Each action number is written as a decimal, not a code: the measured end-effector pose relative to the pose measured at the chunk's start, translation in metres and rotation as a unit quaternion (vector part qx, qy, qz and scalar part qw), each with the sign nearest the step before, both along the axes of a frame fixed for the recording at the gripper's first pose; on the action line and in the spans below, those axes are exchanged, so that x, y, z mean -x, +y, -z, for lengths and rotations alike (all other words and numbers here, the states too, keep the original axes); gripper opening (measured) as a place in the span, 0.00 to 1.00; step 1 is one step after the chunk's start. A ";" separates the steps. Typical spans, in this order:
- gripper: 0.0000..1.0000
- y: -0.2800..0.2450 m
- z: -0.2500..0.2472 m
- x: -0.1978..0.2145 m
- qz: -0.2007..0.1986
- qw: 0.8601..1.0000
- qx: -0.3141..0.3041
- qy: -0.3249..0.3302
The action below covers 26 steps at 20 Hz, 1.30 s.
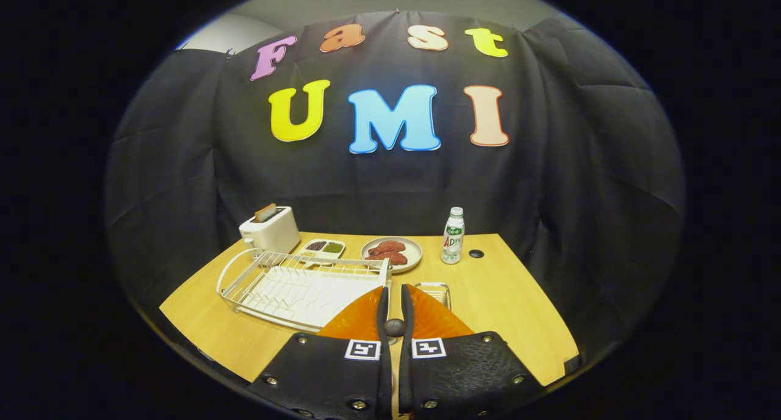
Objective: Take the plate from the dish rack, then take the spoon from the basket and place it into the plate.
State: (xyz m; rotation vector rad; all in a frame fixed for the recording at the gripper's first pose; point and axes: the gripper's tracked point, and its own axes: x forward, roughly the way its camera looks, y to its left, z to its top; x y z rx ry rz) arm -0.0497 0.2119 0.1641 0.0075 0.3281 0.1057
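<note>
2 fingers of the tool [395,310] stand nearly closed, and between them sits the rim of an orange plate [366,319], so the tool appears to be gripping the plate by its edge; a small dark rounded thing sits in the narrow gap, and I cannot tell what it is. The plate is held over the near part of the counter [506,310], just beside the right end of the white wire dish rack [287,286], which lies along the left side. A small wire basket [434,292] peeks out just beyond the plate; whether the spoon lies in it I cannot tell, since the plate covers most of it. Toward the counter's far edge stand a toaster [269,229] at the left corner, a small 2-part sauce dish [324,248], a dish of red food [391,253] and a bottle [453,235]. By its look the plate is stiff, light and smooth, probably translucent plastic or glass, so it may slip or swing when pinched at 1 point on the rim. A hold set well onto the rim, kept level, seems safest before setting it down flat.
</note>
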 end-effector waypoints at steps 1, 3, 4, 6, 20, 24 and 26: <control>0.05 0.005 0.007 0.004 -0.005 1.000 -0.001 0.009; 0.05 0.021 0.022 0.011 -0.021 0.999 -0.003 0.027; 0.05 0.028 0.029 0.012 -0.029 0.999 -0.004 0.032; 0.05 0.044 0.041 0.013 -0.046 0.998 -0.003 0.045; 0.05 0.123 0.082 0.006 -0.115 0.990 0.004 0.082; 0.05 0.131 0.107 0.008 -0.127 0.986 0.005 0.107; 0.05 0.130 0.110 0.010 -0.132 0.985 0.002 0.109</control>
